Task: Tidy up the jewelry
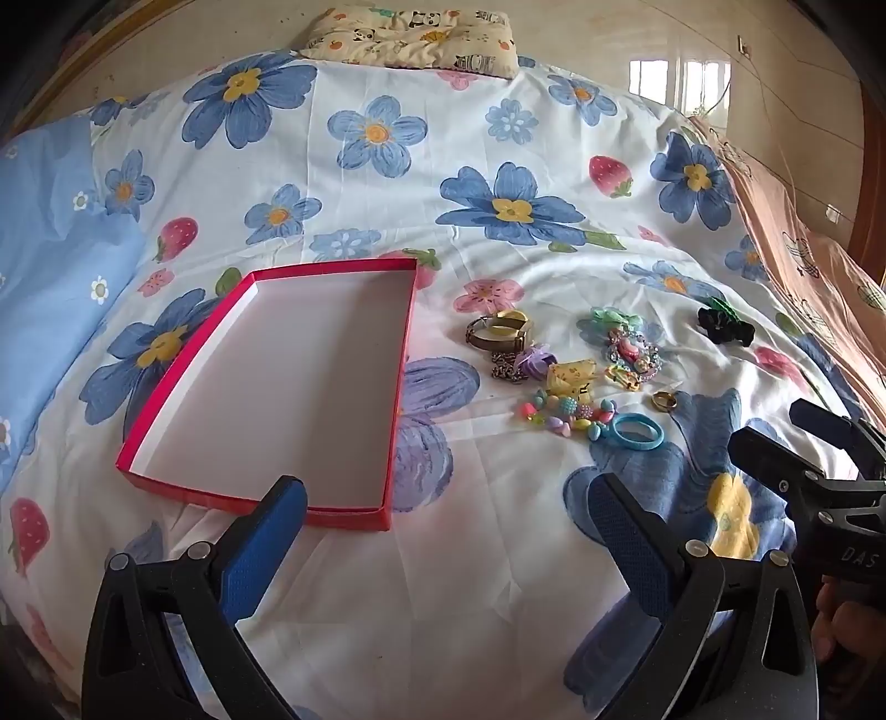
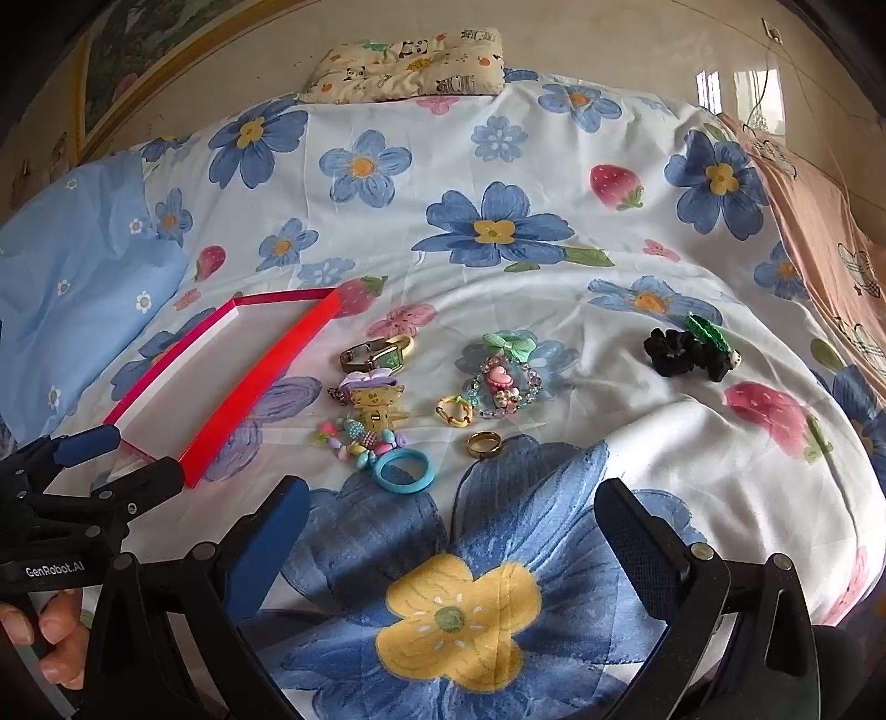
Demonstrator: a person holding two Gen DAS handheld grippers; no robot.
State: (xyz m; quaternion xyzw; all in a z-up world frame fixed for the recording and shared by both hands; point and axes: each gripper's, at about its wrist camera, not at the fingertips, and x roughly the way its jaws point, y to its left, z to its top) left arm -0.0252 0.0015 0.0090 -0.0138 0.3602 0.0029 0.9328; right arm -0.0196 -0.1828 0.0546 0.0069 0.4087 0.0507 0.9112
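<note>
A shallow red box [image 1: 166,387] with a white inside lies empty on the bed; it also shows in the right wrist view [image 2: 277,365]. Right of it lies a pile of jewelry: a gold watch [image 1: 498,330], a bead bracelet [image 1: 565,416], a blue ring [image 1: 637,432], a gold ring [image 1: 663,400], a heart pendant [image 1: 628,349] and a black scrunchie [image 1: 722,324]. In the right wrist view I see the blue ring [image 2: 402,469], gold ring [image 2: 484,443] and scrunchie [image 2: 686,351]. My left gripper [image 1: 448,504] is open, near the box's front edge. My right gripper [image 2: 451,509] is open, short of the blue ring.
The bed has a flower-print sheet [image 1: 498,554]. A panda-print pillow [image 1: 415,36] lies at the far end, a blue pillow [image 1: 50,266] at the left and a pink blanket [image 1: 803,266] along the right edge.
</note>
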